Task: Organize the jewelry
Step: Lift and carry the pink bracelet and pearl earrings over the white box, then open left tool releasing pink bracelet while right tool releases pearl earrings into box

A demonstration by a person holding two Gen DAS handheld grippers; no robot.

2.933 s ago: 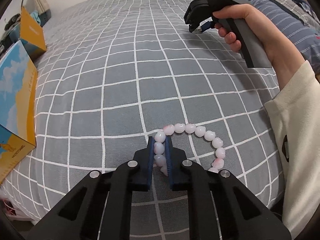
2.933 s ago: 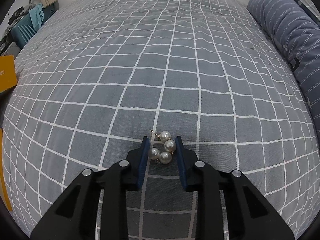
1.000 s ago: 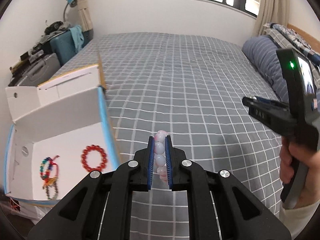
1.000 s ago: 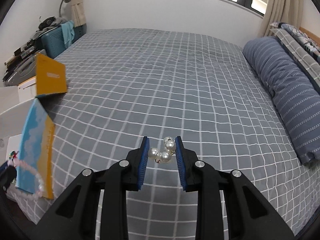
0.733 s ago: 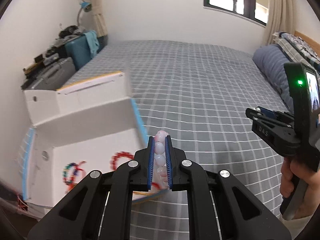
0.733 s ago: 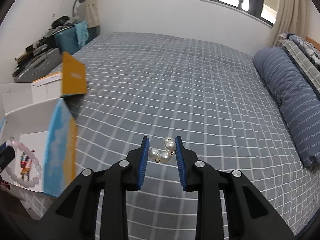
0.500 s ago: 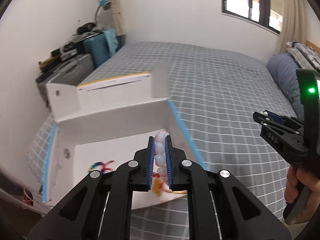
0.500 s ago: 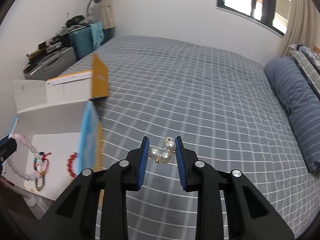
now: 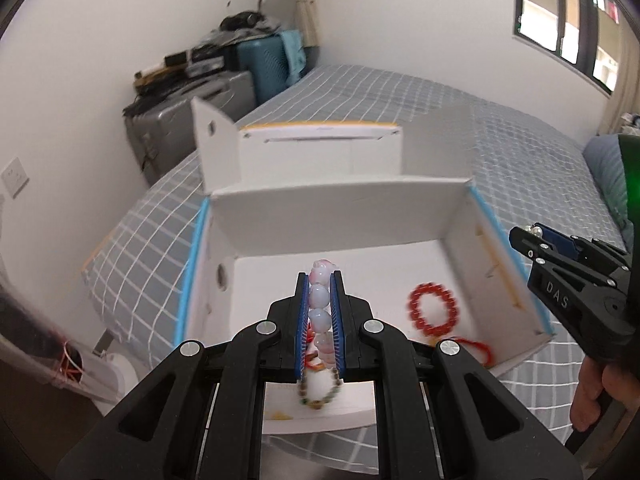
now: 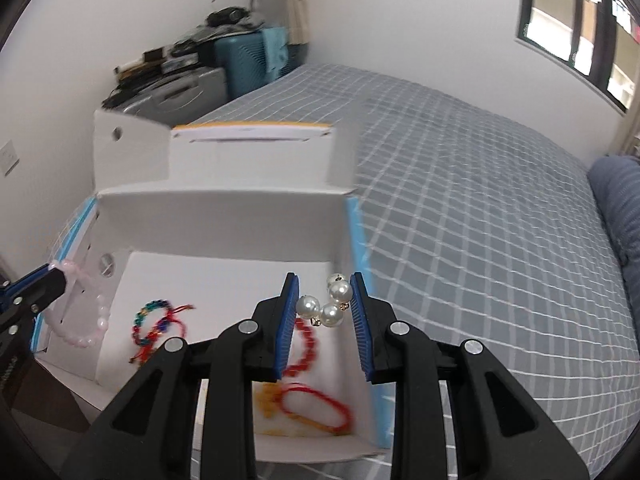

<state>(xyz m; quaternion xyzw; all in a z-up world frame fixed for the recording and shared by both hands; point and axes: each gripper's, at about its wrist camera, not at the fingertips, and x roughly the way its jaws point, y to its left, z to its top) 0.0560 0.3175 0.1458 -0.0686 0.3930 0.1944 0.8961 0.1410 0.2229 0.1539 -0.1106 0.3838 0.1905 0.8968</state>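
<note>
Two grippers hovered over the white box (image 9: 460, 240) at frame centre: left gripper (image 9: 319, 320) clamped a limp pink bead bracelet (image 9: 320, 308), right gripper (image 10: 326, 312) pinched light, slippery pearl earrings (image 10: 330, 306).

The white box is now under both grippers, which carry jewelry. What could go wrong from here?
1. The pearl earrings sit at the very tips of the right gripper, close to the wall of the white box; released there, they may fall onto the bed.
2. The pink bead bracelet hangs loose from the left gripper and might tangle with the multicolored bracelet.
</note>
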